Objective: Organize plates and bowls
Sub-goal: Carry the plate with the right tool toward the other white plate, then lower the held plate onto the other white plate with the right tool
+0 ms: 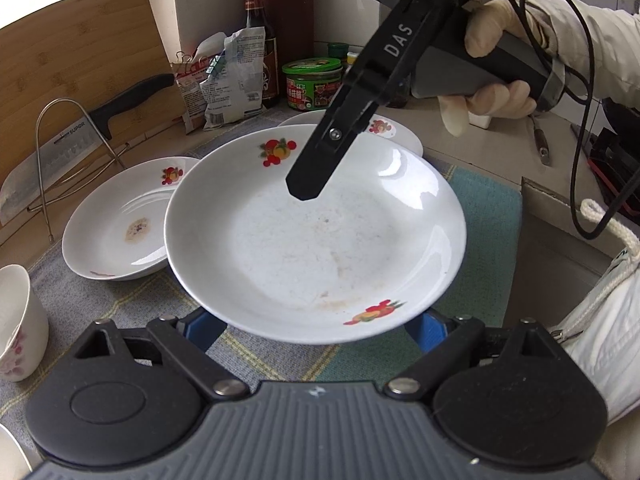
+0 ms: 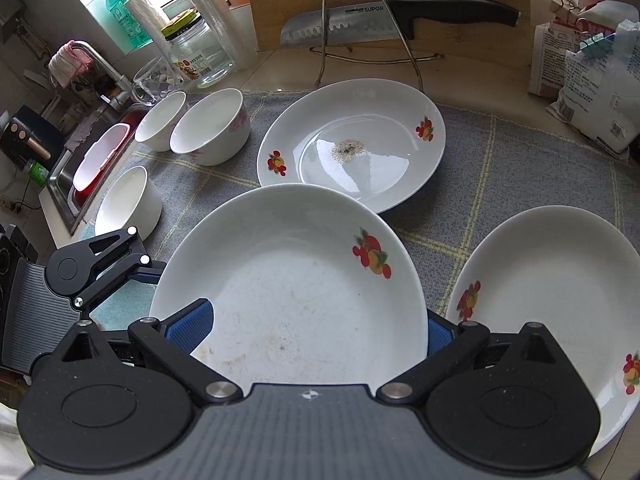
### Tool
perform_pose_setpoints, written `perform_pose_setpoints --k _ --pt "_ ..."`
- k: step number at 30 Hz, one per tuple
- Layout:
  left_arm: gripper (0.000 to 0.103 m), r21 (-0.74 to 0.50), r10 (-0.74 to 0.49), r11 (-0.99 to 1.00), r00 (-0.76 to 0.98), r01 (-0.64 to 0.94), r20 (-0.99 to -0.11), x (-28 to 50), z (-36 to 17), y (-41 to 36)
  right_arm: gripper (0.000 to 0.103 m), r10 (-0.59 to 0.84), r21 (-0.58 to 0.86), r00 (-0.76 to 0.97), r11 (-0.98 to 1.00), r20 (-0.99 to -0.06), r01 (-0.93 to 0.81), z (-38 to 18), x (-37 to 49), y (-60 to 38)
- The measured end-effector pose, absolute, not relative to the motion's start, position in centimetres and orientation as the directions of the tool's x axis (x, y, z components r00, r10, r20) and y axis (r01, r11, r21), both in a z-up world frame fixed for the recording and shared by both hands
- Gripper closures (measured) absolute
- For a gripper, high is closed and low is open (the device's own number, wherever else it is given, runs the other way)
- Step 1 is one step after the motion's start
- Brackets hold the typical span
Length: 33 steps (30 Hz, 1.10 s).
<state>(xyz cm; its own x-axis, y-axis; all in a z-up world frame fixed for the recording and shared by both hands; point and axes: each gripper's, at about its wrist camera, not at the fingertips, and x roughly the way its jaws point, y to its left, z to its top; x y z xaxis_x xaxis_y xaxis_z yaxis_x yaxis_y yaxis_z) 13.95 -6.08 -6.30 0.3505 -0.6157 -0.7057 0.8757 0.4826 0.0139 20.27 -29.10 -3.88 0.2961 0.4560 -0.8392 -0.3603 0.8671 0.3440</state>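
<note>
you've got the plate (image 1: 316,236) lifted off the mat (image 2: 520,168), left gripper (image 1: 316,326) and right gripper (image 2: 312,330) each spread wide with blue pads against opposite stretches of its rim, likely because it's too broad and slick for one. it hangs over the gap between the stained plate (image 2: 352,144) and the third plate (image 2: 560,300), so either looks like a fair stack base. bowls (image 2: 212,132) sit apart on the sink side, out of the carry path.
</note>
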Motion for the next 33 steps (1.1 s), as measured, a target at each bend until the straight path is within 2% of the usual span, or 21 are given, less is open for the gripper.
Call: perform_pose_setpoints --k 33 --pt "0.009 0.024 -0.634 0.387 0.285 0.922 -0.719 16.0 -7.7 -16.4 0.0 0.425 0.348 0.373 0.901 -0.825 -0.257 -4.6 20.2 -40.8"
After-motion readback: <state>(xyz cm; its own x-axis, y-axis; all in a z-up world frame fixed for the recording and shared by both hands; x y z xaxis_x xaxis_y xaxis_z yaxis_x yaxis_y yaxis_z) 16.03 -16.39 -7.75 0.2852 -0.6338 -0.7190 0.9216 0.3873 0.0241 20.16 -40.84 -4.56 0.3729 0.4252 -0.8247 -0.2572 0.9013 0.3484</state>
